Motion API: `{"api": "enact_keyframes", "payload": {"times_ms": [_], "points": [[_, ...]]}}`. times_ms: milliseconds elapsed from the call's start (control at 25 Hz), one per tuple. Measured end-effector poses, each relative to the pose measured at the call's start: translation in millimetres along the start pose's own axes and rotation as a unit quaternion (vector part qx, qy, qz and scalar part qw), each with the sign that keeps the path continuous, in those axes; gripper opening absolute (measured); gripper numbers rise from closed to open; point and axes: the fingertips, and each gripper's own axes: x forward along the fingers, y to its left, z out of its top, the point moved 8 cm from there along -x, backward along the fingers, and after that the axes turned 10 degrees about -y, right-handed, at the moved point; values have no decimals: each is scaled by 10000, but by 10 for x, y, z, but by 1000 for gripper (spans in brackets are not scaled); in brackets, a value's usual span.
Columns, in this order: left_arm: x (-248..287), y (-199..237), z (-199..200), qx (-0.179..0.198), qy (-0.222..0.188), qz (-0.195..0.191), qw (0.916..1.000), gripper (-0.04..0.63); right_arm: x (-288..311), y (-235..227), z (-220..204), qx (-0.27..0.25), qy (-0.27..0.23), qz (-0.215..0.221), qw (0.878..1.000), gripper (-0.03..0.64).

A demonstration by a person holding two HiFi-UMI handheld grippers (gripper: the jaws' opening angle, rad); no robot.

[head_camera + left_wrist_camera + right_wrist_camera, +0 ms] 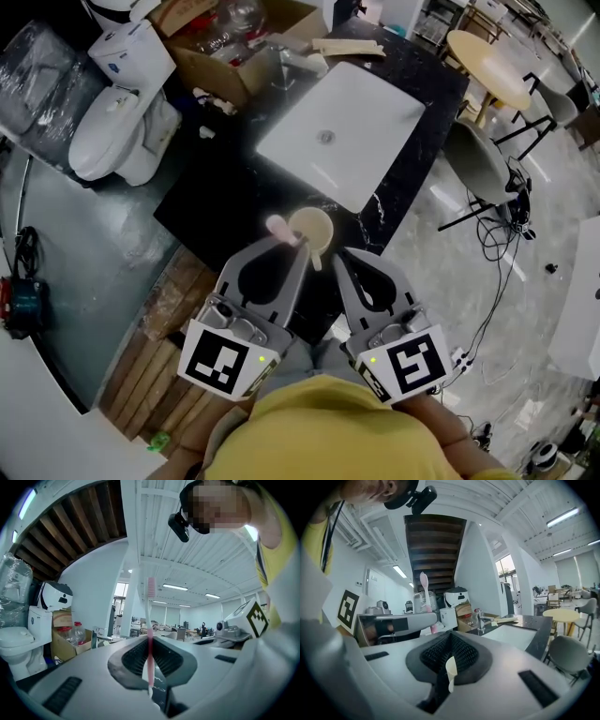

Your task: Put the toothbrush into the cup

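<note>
My left gripper (296, 244) is shut on a pink toothbrush (150, 634), which stands upright between the jaws with its bristle head on top. In the head view the brush head (278, 226) lies just left of the cream cup (309, 229). The cup hangs above the near edge of the black counter, its mouth facing up. My right gripper (336, 255) is shut on the cup's near side. In the right gripper view only a thin cream strip of the cup (451, 670) shows between the jaws. The two grippers sit side by side, tips close together.
A white rectangular sink (342, 127) is set in the black marble counter (220, 192) beyond the cup. A white toilet (122, 131) and an open cardboard box (234, 52) stand at the left and back. A round table (487, 66), a grey chair (480, 164) and floor cables are to the right.
</note>
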Motion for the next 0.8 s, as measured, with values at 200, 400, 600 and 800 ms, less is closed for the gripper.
{"api": "enact_keyframes", "payload": {"times_ms": [200,400,600,800], "points": [[137,146,-115,-110,82,-46,9999,35,138,-92,-85,63,140,-46,9999,15],[236,257,-282,-231,213,-49,9995,35,247,-161,-176,101,269,-76,9996,15],[304,331,-455,-369,378,-22,9986,35,325,-211,-268,146,422,-96,9990,15],[350,405,-625,-424,546,25,9976,35,374,-247,-336,175,537,-115,9983,15]]}}
